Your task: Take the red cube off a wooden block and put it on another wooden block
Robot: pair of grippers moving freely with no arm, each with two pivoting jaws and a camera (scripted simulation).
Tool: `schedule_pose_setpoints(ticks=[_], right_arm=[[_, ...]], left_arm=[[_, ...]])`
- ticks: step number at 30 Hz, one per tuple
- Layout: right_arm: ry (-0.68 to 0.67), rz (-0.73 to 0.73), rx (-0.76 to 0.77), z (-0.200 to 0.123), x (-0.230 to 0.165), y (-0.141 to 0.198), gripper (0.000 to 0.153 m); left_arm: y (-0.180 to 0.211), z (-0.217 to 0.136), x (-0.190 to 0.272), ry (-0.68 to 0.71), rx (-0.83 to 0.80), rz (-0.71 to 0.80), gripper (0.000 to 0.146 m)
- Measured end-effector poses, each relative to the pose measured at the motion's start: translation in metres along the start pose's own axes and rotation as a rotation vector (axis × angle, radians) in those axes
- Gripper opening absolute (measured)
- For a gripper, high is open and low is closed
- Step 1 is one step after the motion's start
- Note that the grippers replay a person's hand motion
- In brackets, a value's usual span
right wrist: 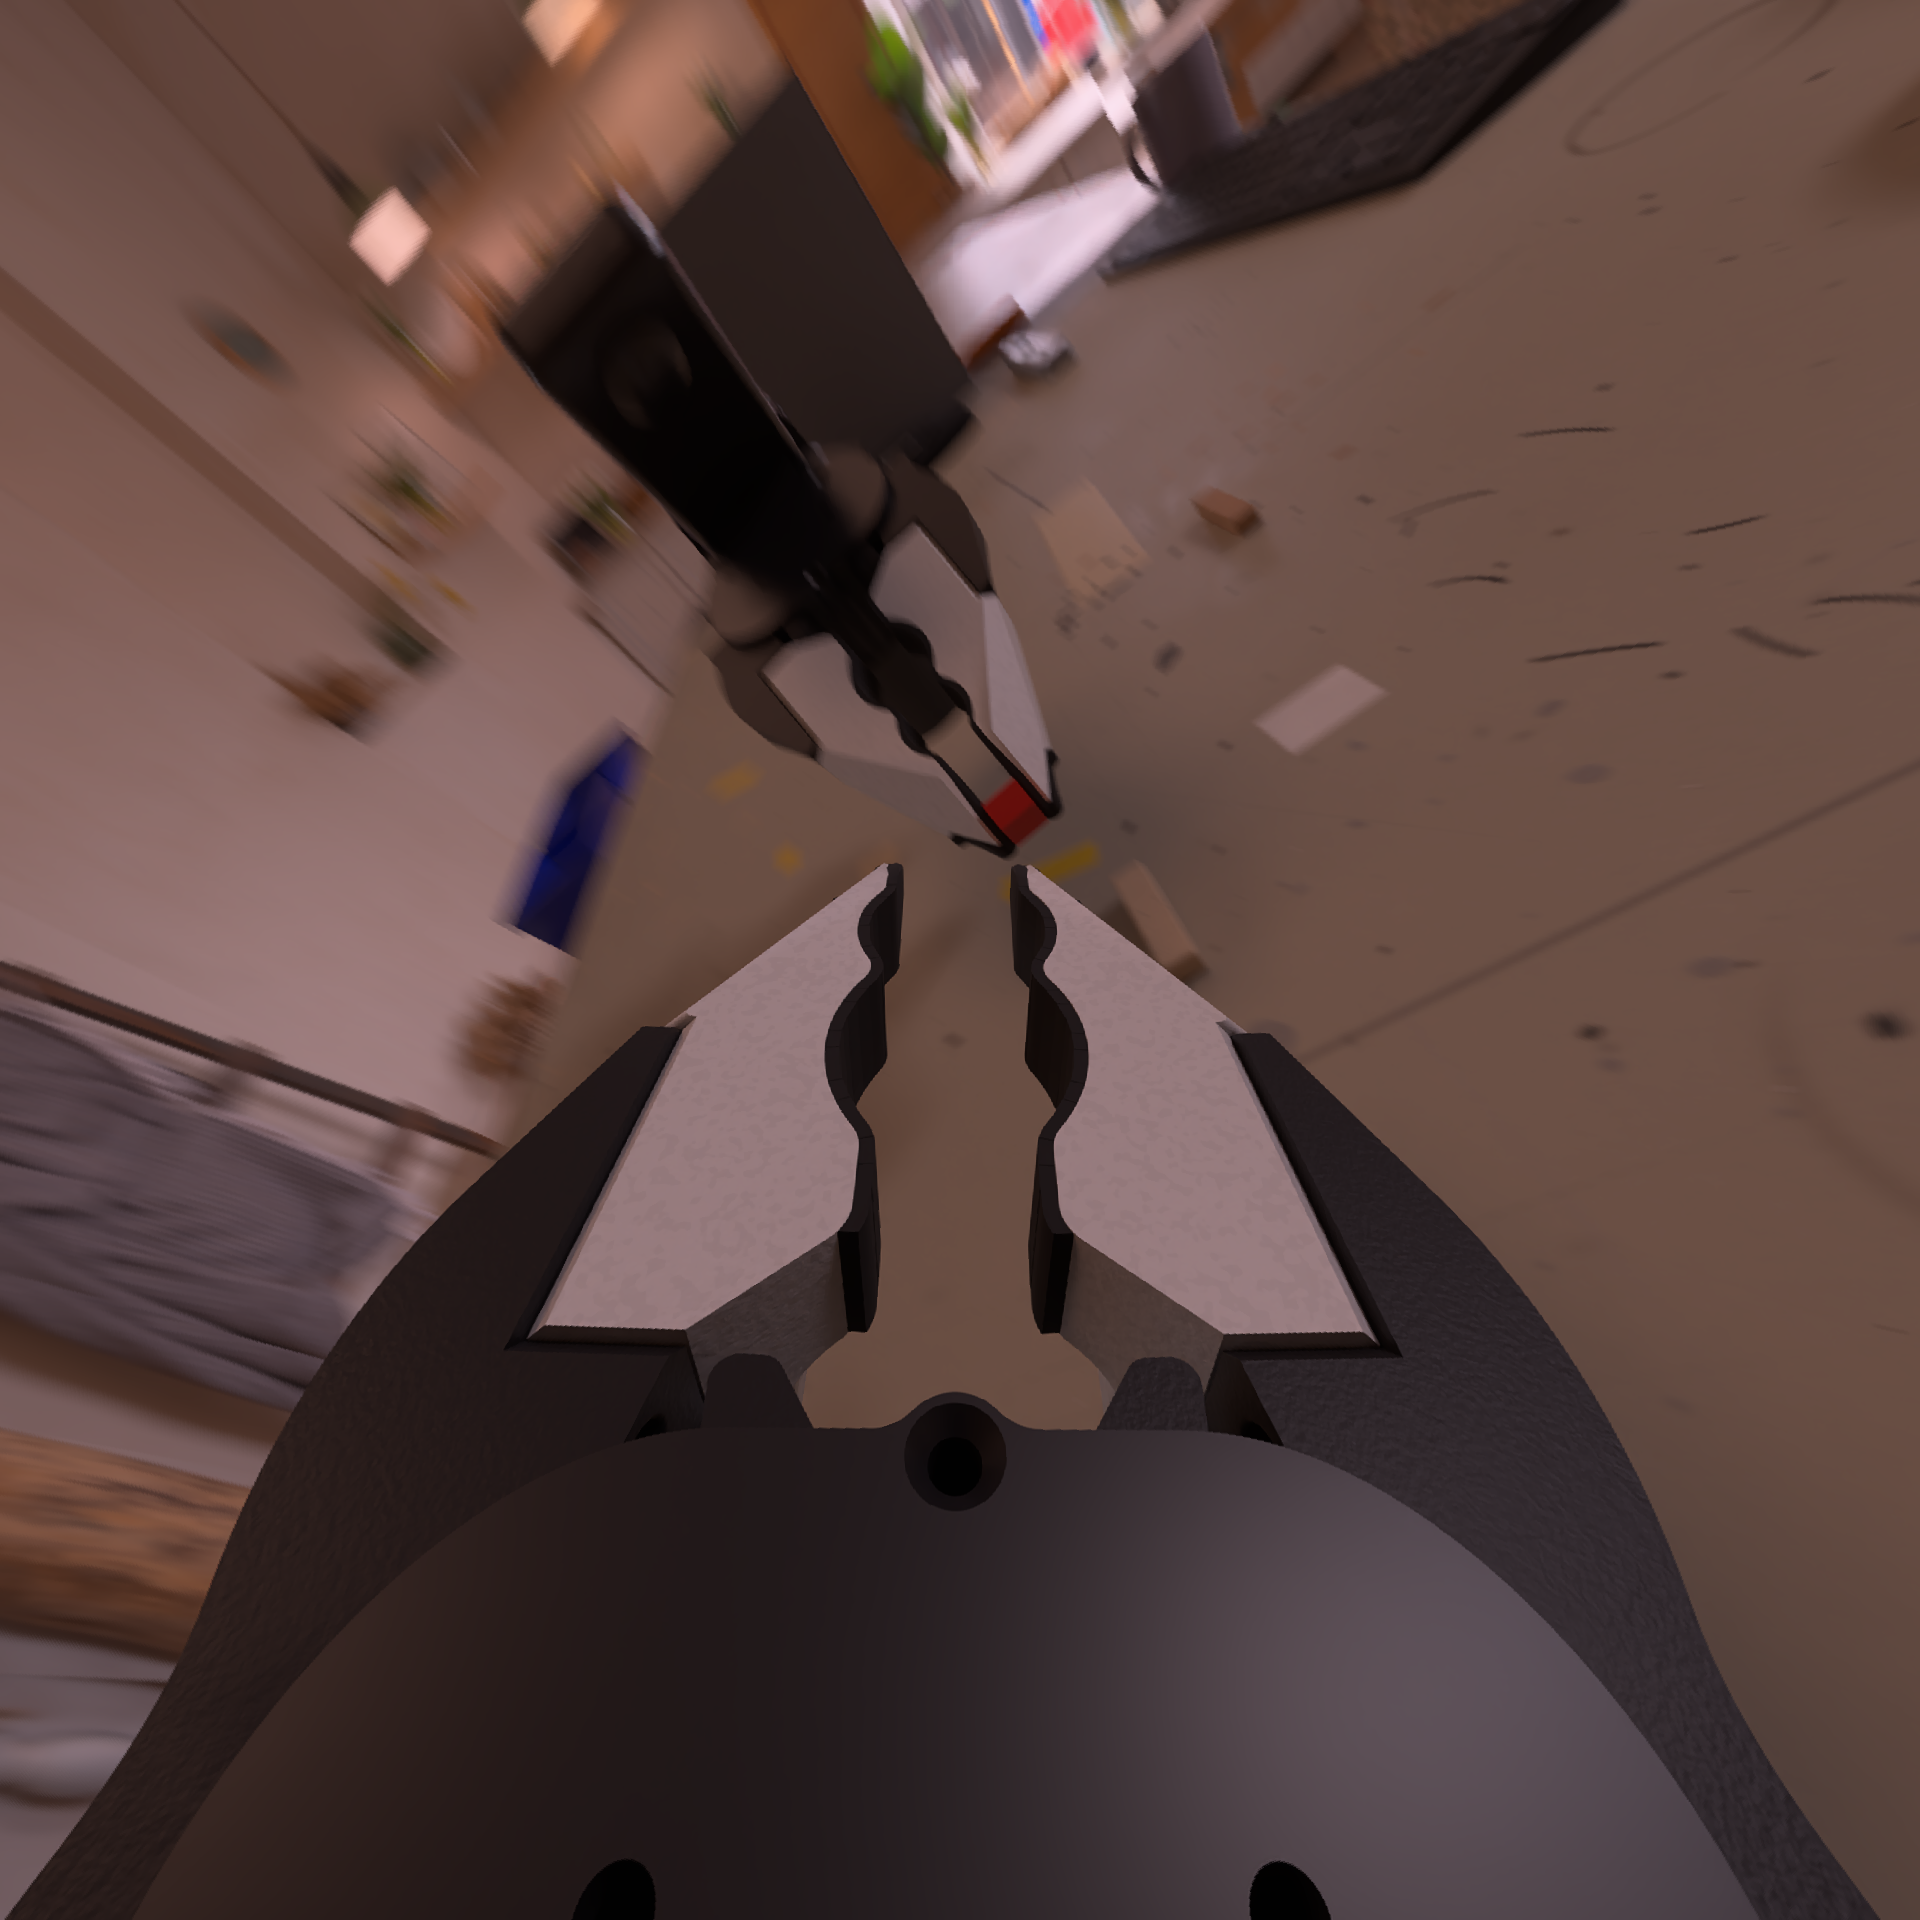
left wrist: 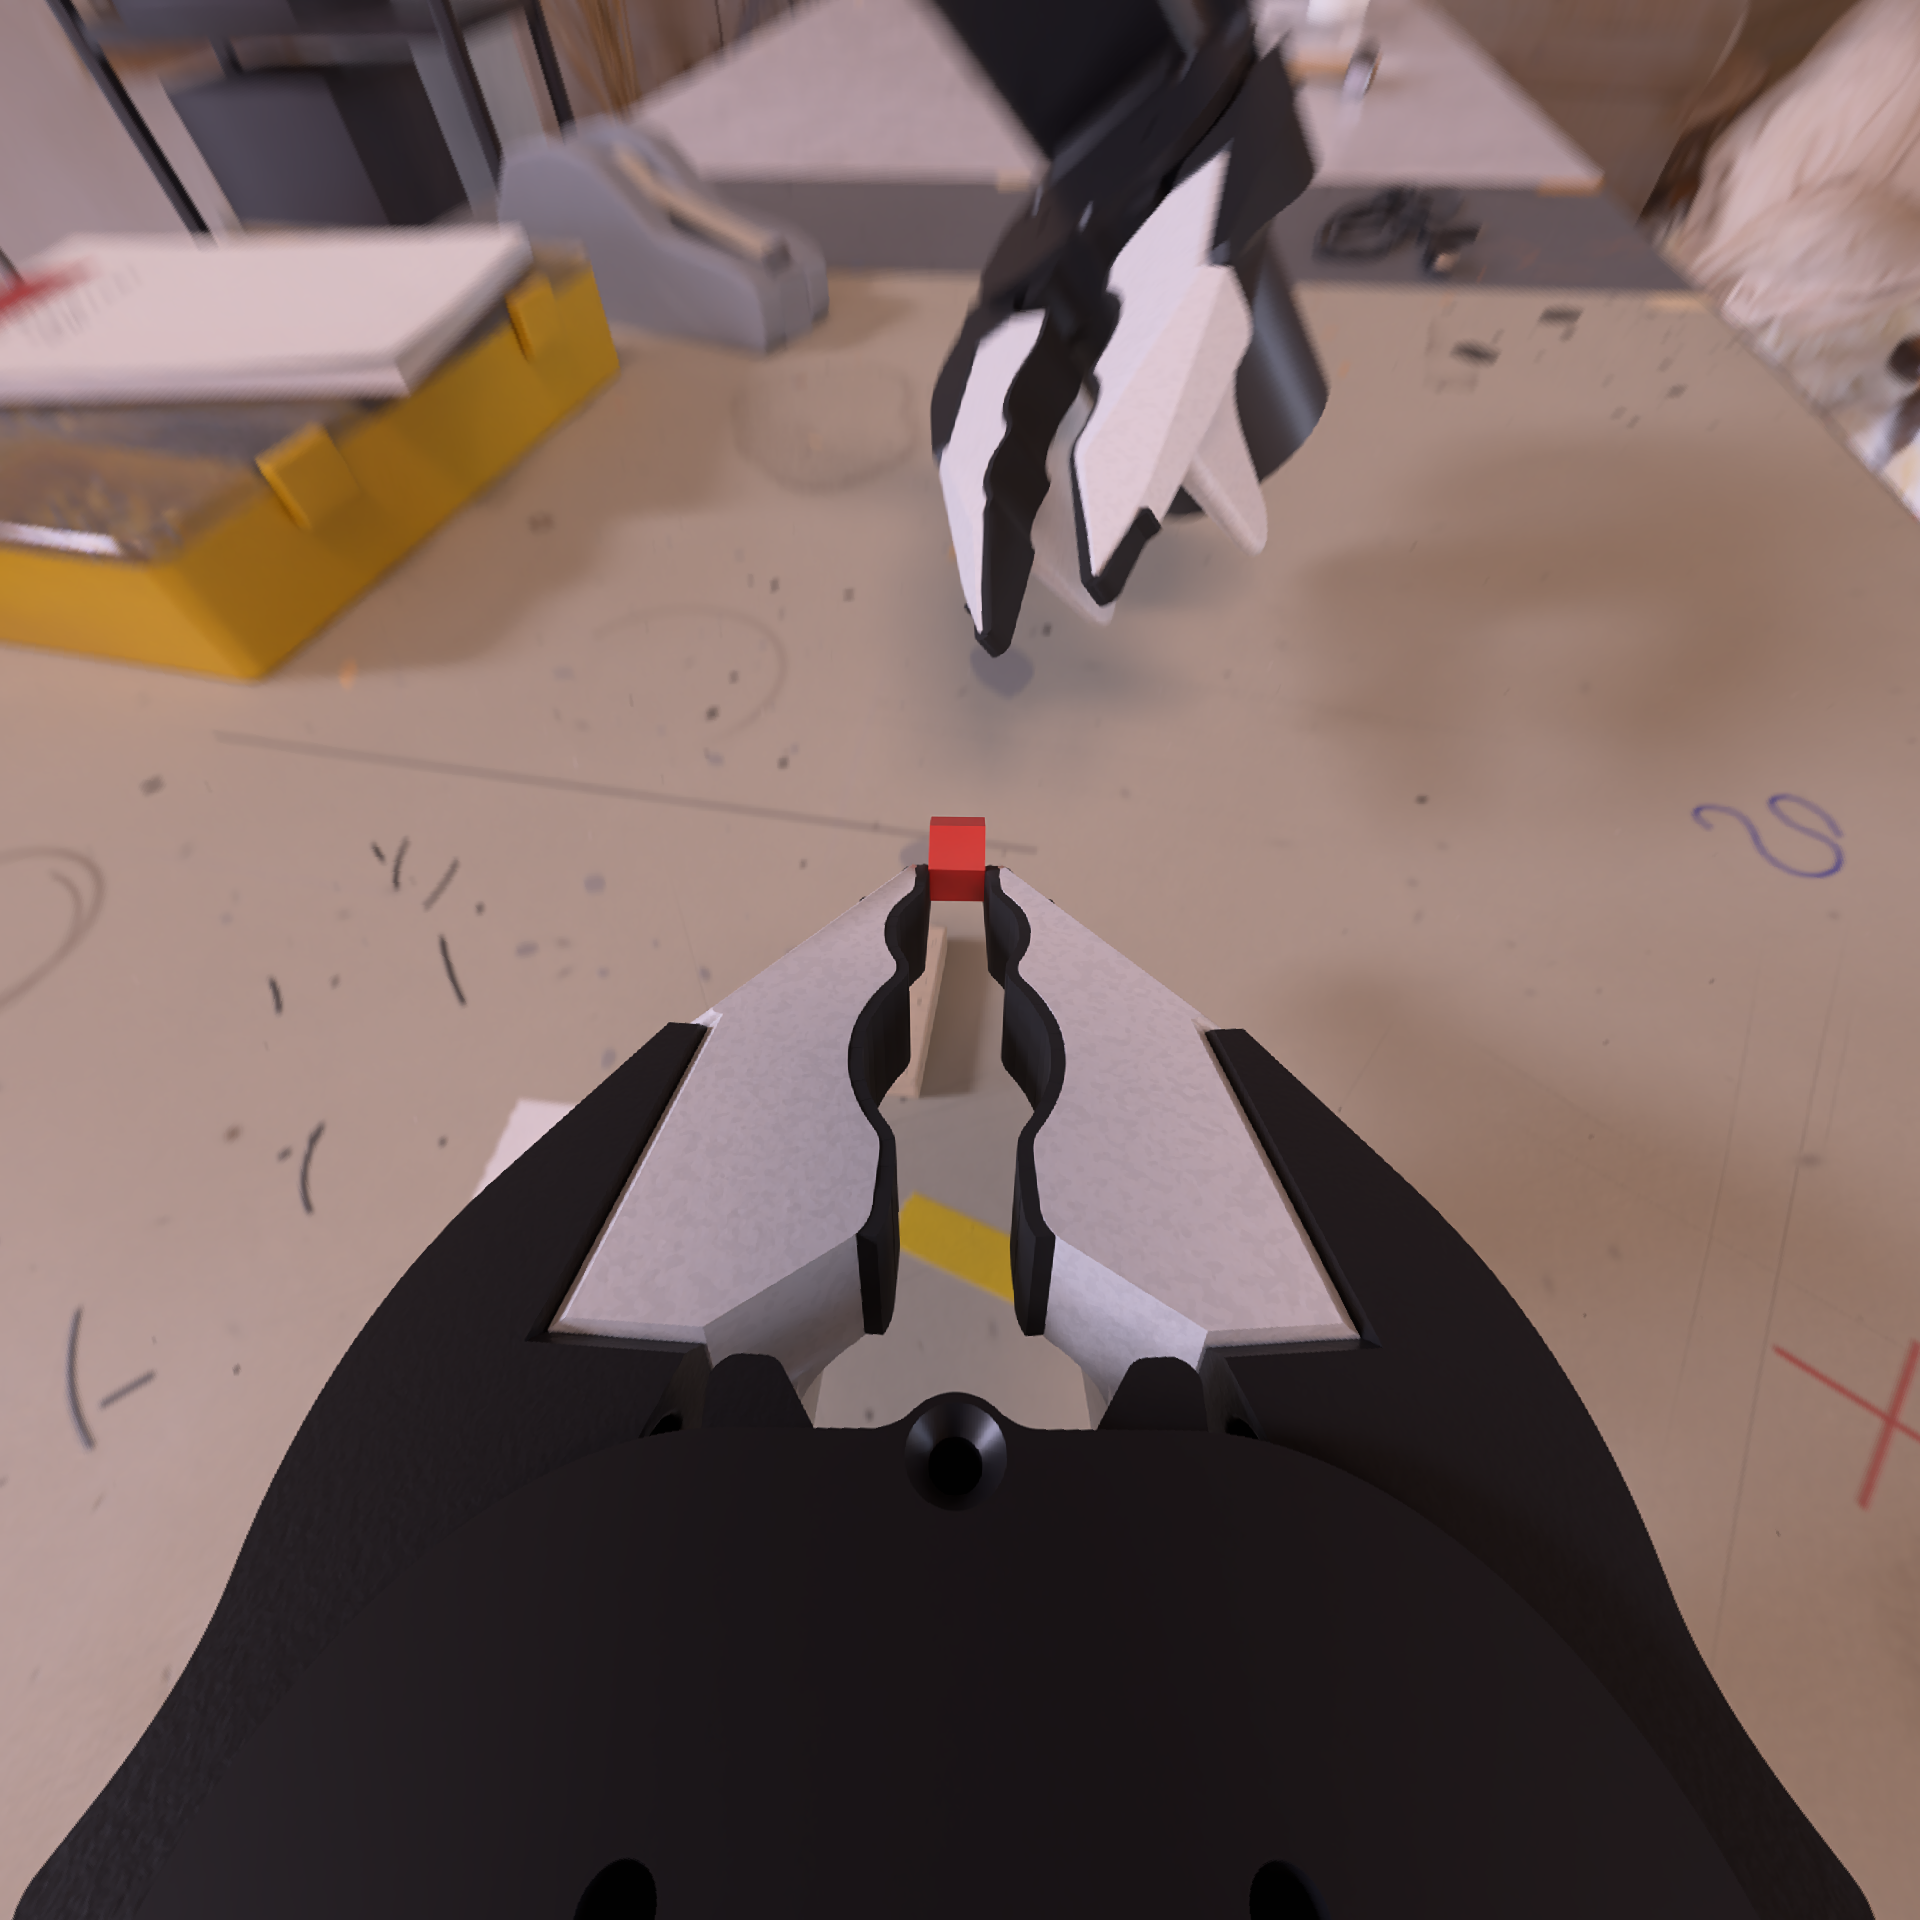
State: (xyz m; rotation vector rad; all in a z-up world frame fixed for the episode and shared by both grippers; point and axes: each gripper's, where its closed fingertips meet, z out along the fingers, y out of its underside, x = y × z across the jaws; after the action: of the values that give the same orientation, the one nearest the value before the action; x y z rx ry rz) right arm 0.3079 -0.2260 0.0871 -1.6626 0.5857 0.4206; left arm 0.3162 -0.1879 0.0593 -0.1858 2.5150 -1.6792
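Your left hand-held gripper (left wrist: 957,883) is clamped on the small red cube (left wrist: 957,858), pinched right at the fingertips and lifted clear of the scuffed beige surface (left wrist: 1455,1039). Below the cube, seen through the finger gap, lies a pale rectangular wooden block (left wrist: 933,1023); nearer the gripper base than that block is a strip of yellow tape (left wrist: 956,1244). Your right hand-held gripper (right wrist: 956,878) is empty, fingers parted, pointing at the cube (right wrist: 1011,810). Just right of its tips lies a wooden block (right wrist: 1158,920); another small wooden block (right wrist: 1226,511) sits well beyond the cube. A yellow box (left wrist: 312,540) is far left of the cube.
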Motion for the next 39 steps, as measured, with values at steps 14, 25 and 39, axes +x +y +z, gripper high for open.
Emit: schedule_pose_setpoints(ticks=[14,25,39], right_arm=[[0.308,-0.660,-0.500,0.032,0.046,0.034,0.010],[0.277,-0.684,-0.603,0.042,0.053,0.038,0.001],[0.283,-0.666,-0.663,0.049,0.057,0.034,0.000]], left_arm=[[0.040,0.018,-0.004,0.088,-0.389,0.001,0.009],[0.040,0.020,-0.007,0.124,-0.434,0.076,0.009],[0.042,0.007,-0.014,0.088,-0.445,0.065,0.033]])
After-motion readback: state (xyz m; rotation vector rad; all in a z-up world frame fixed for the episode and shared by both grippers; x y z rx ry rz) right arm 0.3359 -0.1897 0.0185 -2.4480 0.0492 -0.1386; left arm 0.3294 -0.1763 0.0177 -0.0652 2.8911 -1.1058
